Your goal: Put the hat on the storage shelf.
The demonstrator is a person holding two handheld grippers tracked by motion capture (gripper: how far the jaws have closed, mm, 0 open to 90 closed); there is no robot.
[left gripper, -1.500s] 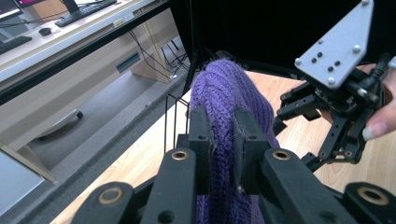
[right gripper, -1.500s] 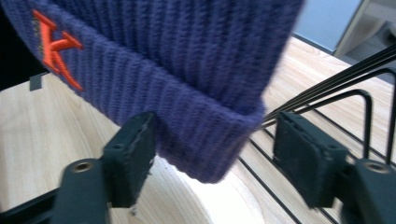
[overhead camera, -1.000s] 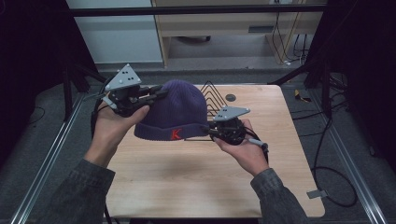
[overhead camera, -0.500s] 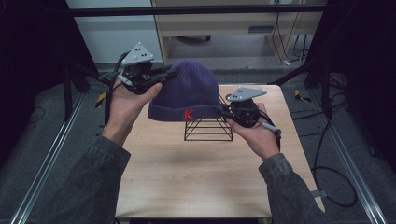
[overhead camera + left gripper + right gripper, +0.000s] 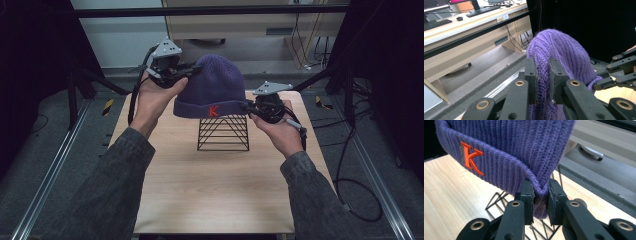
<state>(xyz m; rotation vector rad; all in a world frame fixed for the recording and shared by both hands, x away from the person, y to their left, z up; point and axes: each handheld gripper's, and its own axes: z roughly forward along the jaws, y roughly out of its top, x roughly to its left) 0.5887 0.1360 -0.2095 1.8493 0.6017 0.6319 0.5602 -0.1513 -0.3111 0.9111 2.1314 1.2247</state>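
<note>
Above the black wire-frame stand (image 5: pixel 223 132), the purple ribbed knit beanie with an orange K (image 5: pixel 214 90) now hangs clear of the pale wooden table (image 5: pixel 215 190), carried farther back and higher than a second ago. Left gripper (image 5: pixel 186 71) pinches the crown fabric, jaws narrow on the knit (image 5: pixel 544 82); right gripper (image 5: pixel 248 107) clamps the folded cuff edge (image 5: pixel 540 200). Earlier, the hat sat lower, hiding most of the stand. Judgement: the beanie is nearly lined up for lowering over the frame.
</note>
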